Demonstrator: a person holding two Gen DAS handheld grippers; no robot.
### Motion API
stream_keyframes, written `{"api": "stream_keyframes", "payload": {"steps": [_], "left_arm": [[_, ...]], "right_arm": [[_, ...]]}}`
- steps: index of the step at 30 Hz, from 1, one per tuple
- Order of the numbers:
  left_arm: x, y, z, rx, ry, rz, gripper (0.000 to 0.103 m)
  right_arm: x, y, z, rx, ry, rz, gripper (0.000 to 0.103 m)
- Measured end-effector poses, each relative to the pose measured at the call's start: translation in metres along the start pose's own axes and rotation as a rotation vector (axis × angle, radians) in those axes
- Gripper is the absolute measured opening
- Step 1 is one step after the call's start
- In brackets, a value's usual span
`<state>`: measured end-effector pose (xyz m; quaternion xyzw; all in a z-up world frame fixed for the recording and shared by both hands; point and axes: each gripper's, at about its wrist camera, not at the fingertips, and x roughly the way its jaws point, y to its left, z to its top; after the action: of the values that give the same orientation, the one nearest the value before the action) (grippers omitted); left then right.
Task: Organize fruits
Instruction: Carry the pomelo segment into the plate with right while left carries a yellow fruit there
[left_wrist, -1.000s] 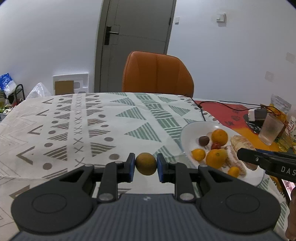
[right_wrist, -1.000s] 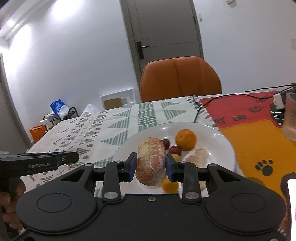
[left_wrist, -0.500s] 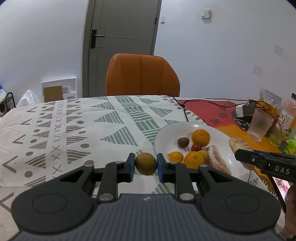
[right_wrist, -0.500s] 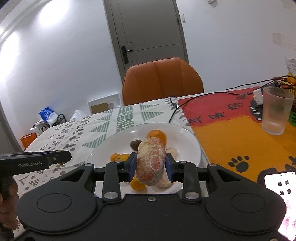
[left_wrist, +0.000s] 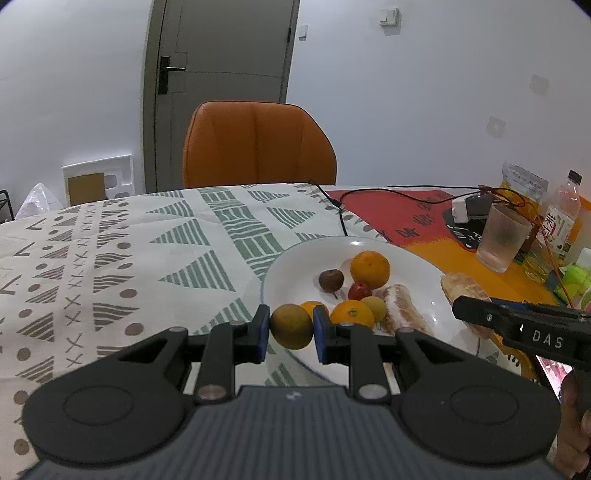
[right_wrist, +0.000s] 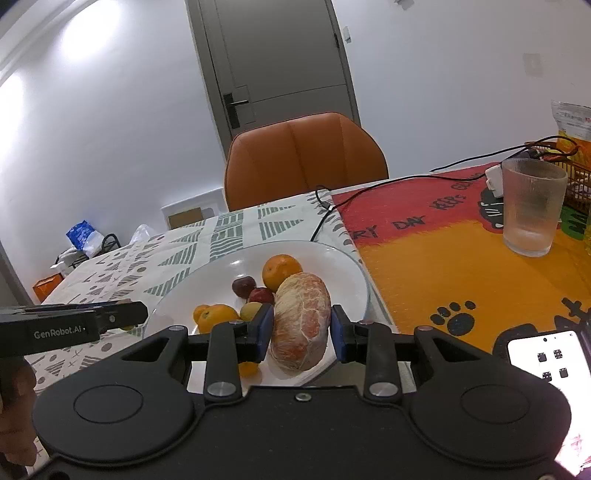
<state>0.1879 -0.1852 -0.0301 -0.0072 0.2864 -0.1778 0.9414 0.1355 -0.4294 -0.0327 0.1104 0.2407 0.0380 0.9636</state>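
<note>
My left gripper (left_wrist: 291, 329) is shut on a round green-brown fruit (left_wrist: 291, 326) and holds it over the near left rim of a white plate (left_wrist: 417, 269). The plate holds oranges (left_wrist: 370, 268), a dark brown fruit (left_wrist: 331, 280), a small red fruit (left_wrist: 359, 291) and a peeled citrus piece (left_wrist: 402, 309). My right gripper (right_wrist: 301, 328) is shut on a large peeled citrus fruit (right_wrist: 301, 321) above the near right part of the plate (right_wrist: 221, 273). The right gripper also shows in the left wrist view (left_wrist: 469, 306).
A frosted glass (right_wrist: 532, 206) stands on the red and orange mat (right_wrist: 443, 266) to the right, with a cable (right_wrist: 369, 192), a bottle (left_wrist: 561, 218) and packets behind. An orange chair (left_wrist: 258, 144) is at the table's far edge. A phone (right_wrist: 546, 358) lies near right.
Both grippers have swung right with their fruits still held; the left one now sits over the plate's near left rim. The plate appears closer and more central in the left view.
</note>
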Motion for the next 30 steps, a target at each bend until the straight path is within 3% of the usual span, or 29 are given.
{"api": "stream_keyframes", "payload": {"steps": [10, 20, 21, 23, 24, 30], "left_arm": [[0.008, -0.018, -0.002, 0.036, 0.003, -0.008, 0.026], [-0.001, 0.006, -0.002, -0.007, 0.017, 0.043, 0.031], [-0.003, 0.008, -0.002, -0.011, 0.016, 0.050, 0.032], [-0.005, 0.012, -0.002, -0.016, 0.014, 0.060, 0.036], [-0.007, 0.013, -0.002, -0.018, 0.013, 0.064, 0.038], [-0.014, 0.020, -0.002, -0.025, 0.004, 0.086, 0.054]], "right_arm": [[0.000, -0.004, 0.003, 0.006, -0.002, -0.012, 0.031], [0.009, -0.004, 0.003, 0.023, -0.002, -0.024, 0.032], [0.009, -0.003, 0.004, 0.026, -0.006, -0.029, 0.034], [0.009, -0.001, 0.005, 0.028, -0.020, -0.051, 0.055], [0.008, 0.002, 0.006, 0.018, -0.023, -0.051, 0.059], [0.003, 0.015, 0.003, -0.023, -0.017, -0.016, 0.066]]}}
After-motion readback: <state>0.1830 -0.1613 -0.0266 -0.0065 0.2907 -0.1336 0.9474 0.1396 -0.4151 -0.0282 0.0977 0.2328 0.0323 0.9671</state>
